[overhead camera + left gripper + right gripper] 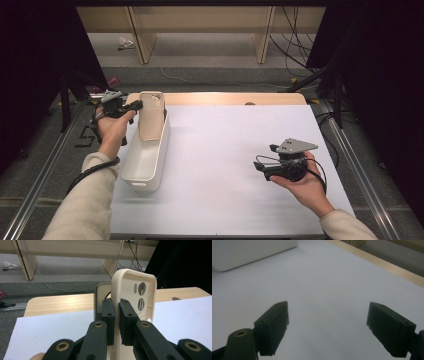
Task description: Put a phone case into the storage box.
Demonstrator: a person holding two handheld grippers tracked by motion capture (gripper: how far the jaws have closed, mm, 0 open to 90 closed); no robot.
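While it stands nearly upright over the far end of the white bin [146, 159], the cream phone case [151, 114] is pinched by its side wall between the pads of the left claw [116, 315] — the jaws are closed tight on that thin edge, as the left gripper view shows. It looks like an empty shell: camera cut-outs show straight through it, and its lower end dips inside the bin's rim. I judge it light and somewhat springy, thin plastic or rubber that will flex if squeezed across its open face, so the side wall, where the rim stiffens it, is the sensible place to hold. A smooth surface and a narrow grip mean it could swivel or slip between the pads if swung quickly.

The bin sits at the left edge of the pale sheet covering the table [235, 150], and looks otherwise empty. Well apart, at the right side of the table, the right claw [327, 327] hovers low over the bare sheet, its jaws spread wide and holding nothing.
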